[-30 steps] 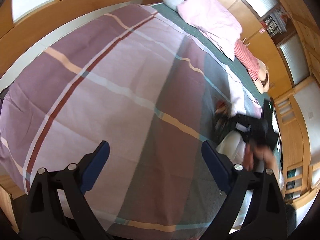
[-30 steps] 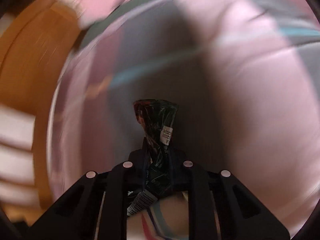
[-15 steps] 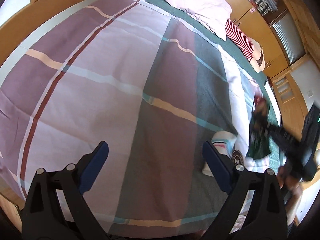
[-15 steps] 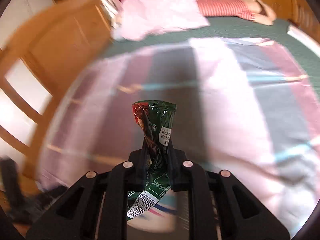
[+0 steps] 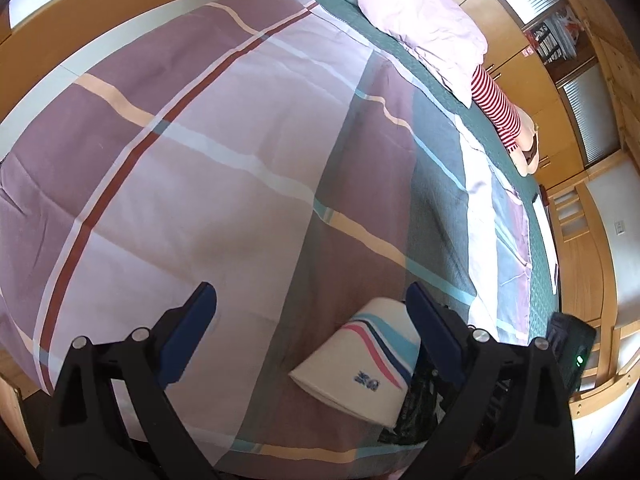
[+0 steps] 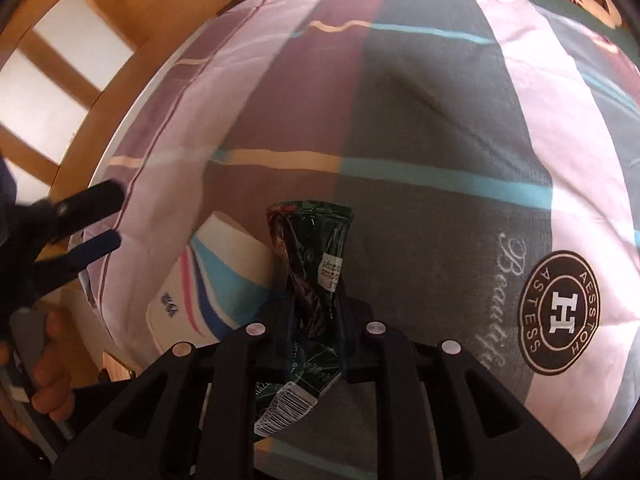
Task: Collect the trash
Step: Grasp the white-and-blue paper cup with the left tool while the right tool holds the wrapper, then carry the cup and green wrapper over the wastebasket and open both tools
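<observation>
Dark green foil, a crumpled wrapper (image 6: 310,264), is pinched between the pressed-together fingers of the right hand-held gripper (image 6: 314,320) at lower centre of the right wrist view, its barcode end hanging below them. Just left of it a white paper cup (image 6: 212,280) with pink and blue stripes lies on its side on the plaid quilt (image 6: 420,120) of the bed. In the left wrist view the left hand-held gripper (image 5: 312,316) stands spread and empty above the quilt, the cup (image 5: 360,360) lying beside its right finger (image 5: 432,320). A pink pillow (image 5: 424,28) sits at upper right.
</observation>
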Demonstrator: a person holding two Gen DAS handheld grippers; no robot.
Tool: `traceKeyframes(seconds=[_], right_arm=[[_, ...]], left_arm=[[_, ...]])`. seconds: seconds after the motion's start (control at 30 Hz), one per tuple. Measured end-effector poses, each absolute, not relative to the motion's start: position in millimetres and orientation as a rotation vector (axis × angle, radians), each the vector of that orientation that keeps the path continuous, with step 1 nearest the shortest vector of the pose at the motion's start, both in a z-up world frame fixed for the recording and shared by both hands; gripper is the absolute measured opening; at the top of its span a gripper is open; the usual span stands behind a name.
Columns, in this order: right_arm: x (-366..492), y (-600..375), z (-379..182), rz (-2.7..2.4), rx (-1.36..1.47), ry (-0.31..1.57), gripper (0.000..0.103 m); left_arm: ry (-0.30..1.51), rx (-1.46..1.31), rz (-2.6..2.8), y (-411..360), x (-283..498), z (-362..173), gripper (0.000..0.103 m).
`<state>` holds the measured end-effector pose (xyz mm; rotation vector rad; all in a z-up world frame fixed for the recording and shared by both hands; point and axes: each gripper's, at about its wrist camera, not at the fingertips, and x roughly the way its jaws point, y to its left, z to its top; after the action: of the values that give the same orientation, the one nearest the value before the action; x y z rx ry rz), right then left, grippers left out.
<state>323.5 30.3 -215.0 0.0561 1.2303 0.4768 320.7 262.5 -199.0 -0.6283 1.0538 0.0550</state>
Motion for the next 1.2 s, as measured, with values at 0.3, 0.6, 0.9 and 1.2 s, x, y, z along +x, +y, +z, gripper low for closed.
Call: traceKeyframes(seconds=[0.3,0.6,0.9,1.2], right_arm=[[314,-50,-166,0.282,0.184,1.075,0.017],[282,-86,-162,0.213,0.289,1.035,0.017],[259,-104,-154,0.161,0.28,0.987,0.017],[198,-123,-100,0.176,0.208,0.788,0.017]], left_arm=[[1.193,-0.275,-0.166,181,336,-214,0.099],[1.233,0.044,-0.156,131,333,-247,0.082],[1.081,0.07,-0.158,129,323,-224,0.07],[0.763,0.107,-0.069,115,261,-145,0.07]])
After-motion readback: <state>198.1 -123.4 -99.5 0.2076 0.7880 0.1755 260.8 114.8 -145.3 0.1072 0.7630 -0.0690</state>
